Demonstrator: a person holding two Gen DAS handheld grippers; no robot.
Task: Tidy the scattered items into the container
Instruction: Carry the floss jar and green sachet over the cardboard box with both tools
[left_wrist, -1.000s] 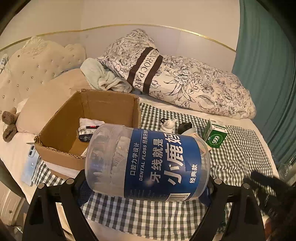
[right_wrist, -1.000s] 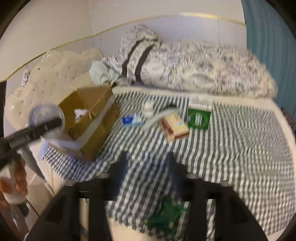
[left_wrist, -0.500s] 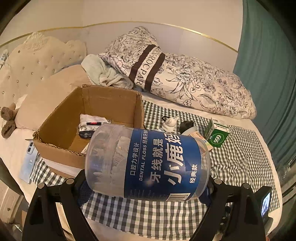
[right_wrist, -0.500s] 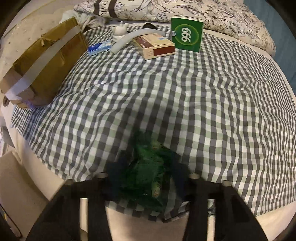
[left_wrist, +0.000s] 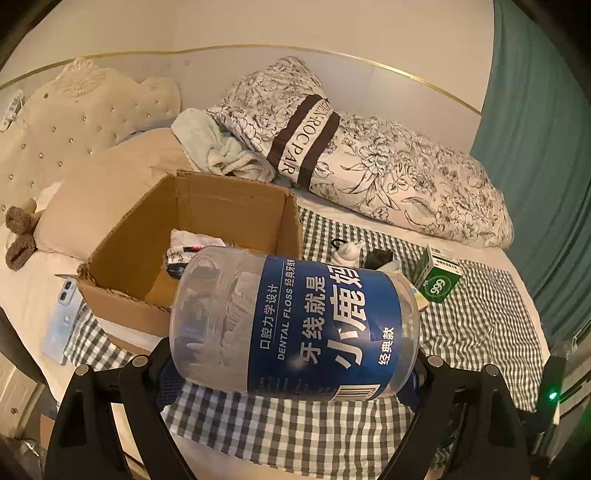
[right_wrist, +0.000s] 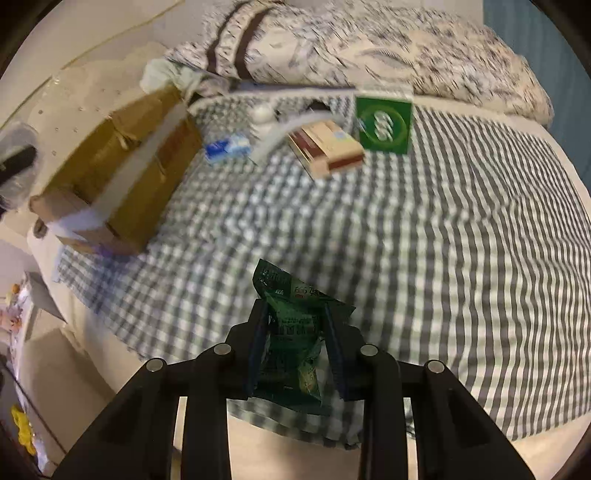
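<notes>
A big clear dental floss jar (left_wrist: 295, 325) with a blue label lies sideways between the wide-set fingers of my left gripper (left_wrist: 291, 369), which is shut on it. The jar hangs in front of the open cardboard box (left_wrist: 229, 206), which has a few items inside. In the right wrist view a crumpled green packet (right_wrist: 280, 284) sits between the fingers of my right gripper (right_wrist: 294, 310). Its jaws are closing and the pads pinch the packet, near the front edge of the checked cloth (right_wrist: 461, 240). The cardboard box (right_wrist: 122, 173) shows at the left.
On the cloth lie a green 999 box (right_wrist: 384, 125), a tan and red box (right_wrist: 328, 147), a small blue box (right_wrist: 229, 146) and a white figurine (left_wrist: 345, 253). A phone (left_wrist: 62, 314) lies left of the cardboard box. A floral duvet (left_wrist: 406, 177) lies along the back.
My right gripper came down over the green packet at the cloth's front edge and closed its jaws around it. The left gripper kept still with the jar.
</notes>
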